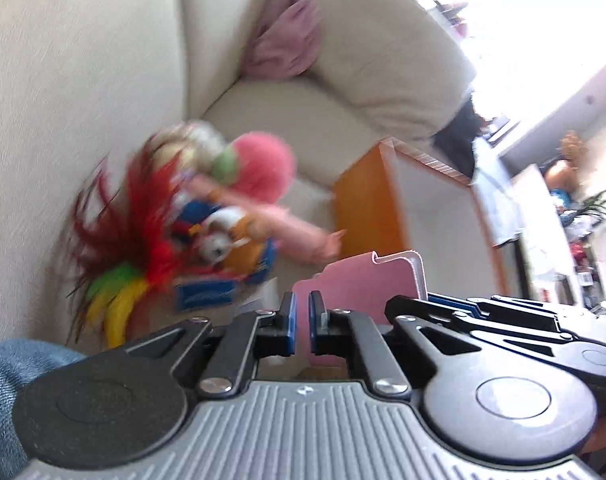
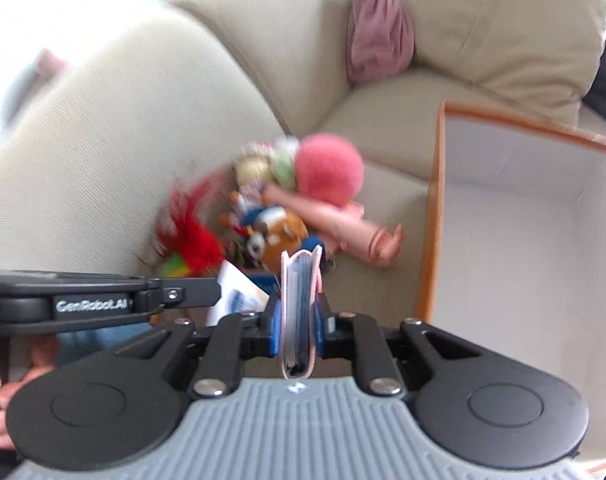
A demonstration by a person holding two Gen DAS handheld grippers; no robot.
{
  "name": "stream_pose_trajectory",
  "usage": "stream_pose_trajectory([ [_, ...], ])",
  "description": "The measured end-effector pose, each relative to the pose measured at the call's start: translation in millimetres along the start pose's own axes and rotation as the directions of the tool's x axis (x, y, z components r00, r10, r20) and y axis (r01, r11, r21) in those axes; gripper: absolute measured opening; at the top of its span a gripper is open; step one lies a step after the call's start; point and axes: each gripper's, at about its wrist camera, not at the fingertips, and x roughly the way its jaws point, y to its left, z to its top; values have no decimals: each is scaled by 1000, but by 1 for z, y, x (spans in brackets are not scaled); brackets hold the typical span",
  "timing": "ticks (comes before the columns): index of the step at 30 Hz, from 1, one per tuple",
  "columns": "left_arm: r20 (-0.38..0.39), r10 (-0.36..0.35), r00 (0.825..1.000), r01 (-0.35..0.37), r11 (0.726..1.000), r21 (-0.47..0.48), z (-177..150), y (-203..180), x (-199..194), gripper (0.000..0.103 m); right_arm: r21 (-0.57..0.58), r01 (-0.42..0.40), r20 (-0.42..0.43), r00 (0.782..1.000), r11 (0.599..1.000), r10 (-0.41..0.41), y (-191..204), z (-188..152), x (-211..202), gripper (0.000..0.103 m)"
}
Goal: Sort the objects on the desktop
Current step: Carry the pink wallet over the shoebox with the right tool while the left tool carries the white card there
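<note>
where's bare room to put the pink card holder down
The white floor of the orange-edged box looks bare, right of the toys. The sofa seat is free between the pink pompom and the mauve cloth. The toy pile against the sofa arm is crowded. The right tongs grip the holder.

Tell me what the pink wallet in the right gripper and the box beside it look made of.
Pink wallet: looks like soft matte faux leather or plastic, thin flexible covers around stacked card sleeves; blur leaves it open. Box: seems to be stiff cardboard or fabric-covered board, with flat white inner walls and an orange rim.
</note>
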Motion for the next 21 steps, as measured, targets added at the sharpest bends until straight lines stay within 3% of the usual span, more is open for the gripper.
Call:
stream_pose_trajectory([
  [3,25,-39,999,38,998,50,2,-27,-13,3,21,-3,78,997,1000,1,-13,1,-42,17],
  [8,45,-64,997,58,990,128,4,-65,-16,2,72,57,171,983,996,-69,-44,-7,-93,17],
  [10,45,-23,999,16,989,146,8,-69,-15,2,101,79,189,977,992,-97,-58,-13,-105,17],
  [12,27,84,996,-87,980,181,11,-66,-8,3,134,105,202,971,985,-130,-73,-20,-112,17],
  [14,5,207,978,-204,957,204,10,-60,-2,6,168,138,202,964,976,-171,-90,-25,-115,17],
  [16,-9,278,960,-271,942,195,6,-47,5,19,196,187,190,956,963,-224,-106,-31,-114,17],
  [18,-55,294,954,-282,945,167,2,-31,16,27,213,232,171,948,949,-270,-118,-38,-109,17],
  [21,-108,290,951,-280,955,99,-3,-10,32,27,238,251,135,948,938,-288,-133,-45,-97,17],
])
